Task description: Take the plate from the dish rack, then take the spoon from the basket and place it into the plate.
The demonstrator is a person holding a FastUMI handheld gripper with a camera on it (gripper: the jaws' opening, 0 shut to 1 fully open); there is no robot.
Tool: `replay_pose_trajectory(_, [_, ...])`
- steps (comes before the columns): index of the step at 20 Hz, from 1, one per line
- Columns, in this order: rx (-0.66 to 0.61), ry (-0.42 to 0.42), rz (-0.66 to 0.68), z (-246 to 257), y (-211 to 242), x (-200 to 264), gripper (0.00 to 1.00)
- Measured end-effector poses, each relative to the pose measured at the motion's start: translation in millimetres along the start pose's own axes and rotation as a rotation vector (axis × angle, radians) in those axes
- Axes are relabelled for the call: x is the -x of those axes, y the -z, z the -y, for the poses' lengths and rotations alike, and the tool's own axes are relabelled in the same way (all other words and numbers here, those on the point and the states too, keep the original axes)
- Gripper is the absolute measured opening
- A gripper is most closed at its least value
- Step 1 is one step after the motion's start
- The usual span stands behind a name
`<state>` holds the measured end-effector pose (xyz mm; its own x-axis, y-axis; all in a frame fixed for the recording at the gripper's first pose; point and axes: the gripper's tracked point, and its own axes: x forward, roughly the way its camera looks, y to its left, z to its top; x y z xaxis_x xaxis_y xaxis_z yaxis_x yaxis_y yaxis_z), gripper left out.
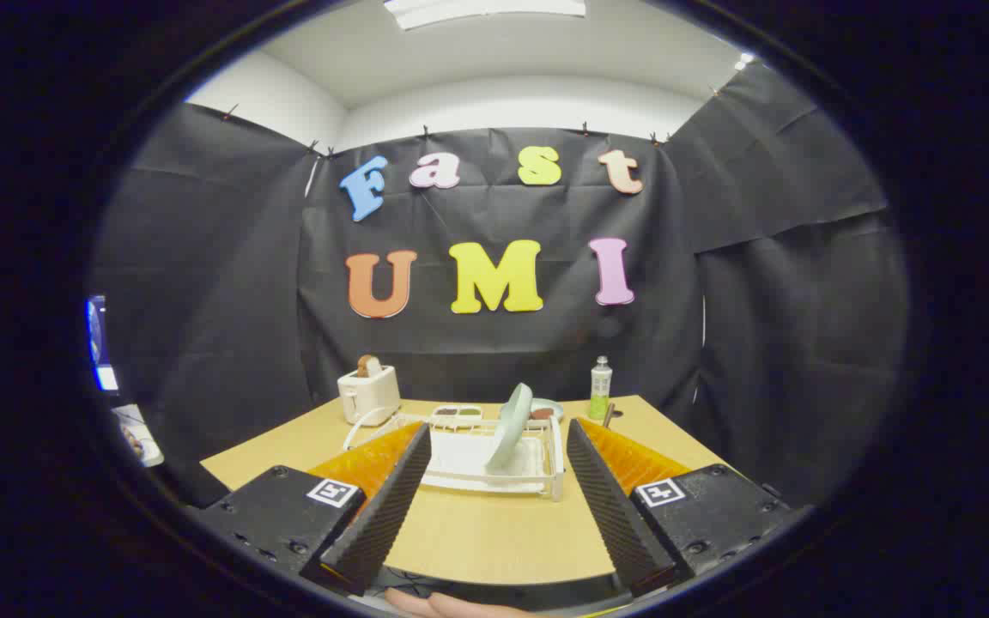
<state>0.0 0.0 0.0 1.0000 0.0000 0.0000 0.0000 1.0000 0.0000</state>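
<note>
A pale green plate [509, 427] stands on edge, leaning, in a white dish rack [494, 463] on the wooden table [494, 532]. My gripper [499, 429] is open, its two fingers spread wide with the rack and plate ahead of and between them, still apart from both. Nothing is held. At the back of the rack sits a small white basket [457, 415] with dark things in it; I cannot make out the spoon.
A white toaster [368, 393] with bread in it stands at the table's back left. A green bottle [600, 388] stands at the back right, with a small plate [546, 409] behind the rack. Black cloth walls surround the table. A hand [452, 606] shows below the fingers.
</note>
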Motion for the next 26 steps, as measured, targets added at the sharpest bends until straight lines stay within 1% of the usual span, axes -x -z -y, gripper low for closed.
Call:
replay_pose_trajectory(3, [-0.022,-0.020,-0.052,2.5,13.6,-0.9,1.00])
replay_pose_trajectory(5, [-0.039,-0.017,-0.075,9.8,18.4,-3.9,1.00])
replay_pose_trajectory(11, [-0.021,0.031,-0.084,25.0,25.9,-8.8,1.00])
replay_pose_trajectory(15, [-0.027,0.030,-0.074,26.2,26.6,-7.9,1.00])
replay_pose_trajectory(20, [-0.021,0.036,-0.096,29.3,33.6,-14.6,1.00])
replay_pose_trajectory(22, [-0.033,0.042,-0.112,31.2,37.2,-20.6,1.00])
replay_pose_trajectory(24, [-0.030,0.028,-0.147,28.0,42.3,-31.0,1.00])
replay_pose_trajectory(26, [-0.016,0.042,-0.163,33.5,36.6,-45.2,1.00])
